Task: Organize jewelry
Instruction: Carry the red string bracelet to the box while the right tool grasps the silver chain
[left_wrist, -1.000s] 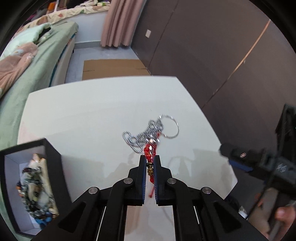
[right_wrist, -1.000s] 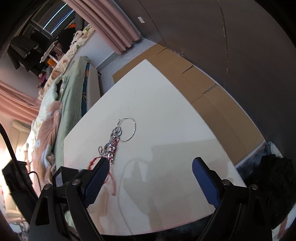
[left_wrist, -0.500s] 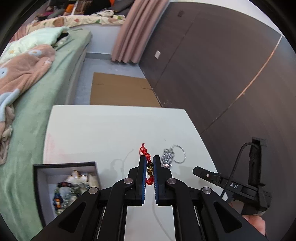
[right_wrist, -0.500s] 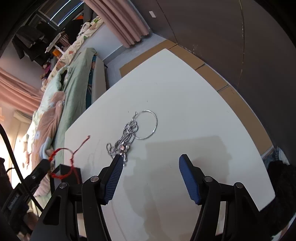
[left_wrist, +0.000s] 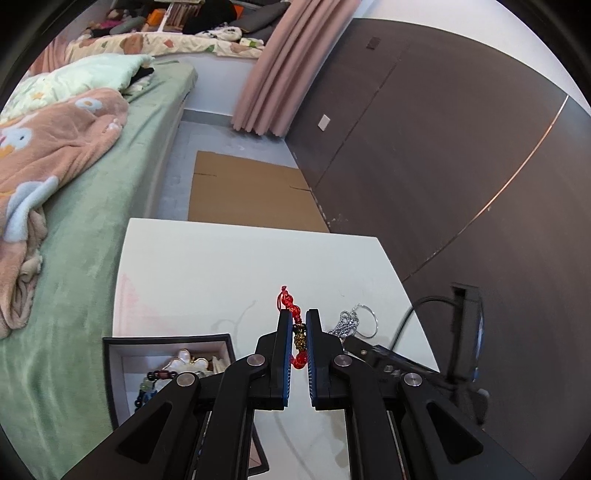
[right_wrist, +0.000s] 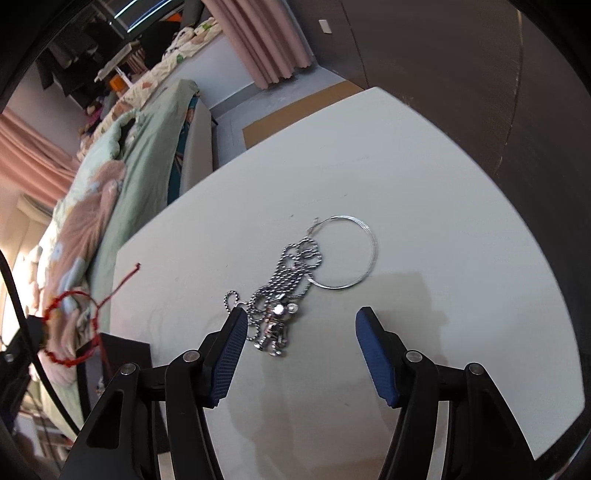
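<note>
white table beside green bed, cardboard on floor | left gripper raised above table, clamped on red cord bracelet, over black box edge | right gripper spread wide, low over silver chain and ring lying on table

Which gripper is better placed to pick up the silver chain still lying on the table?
Right. The right gripper has its jaws open, straddling the silver chain. The left gripper is already shut on the red bracelet.
</note>
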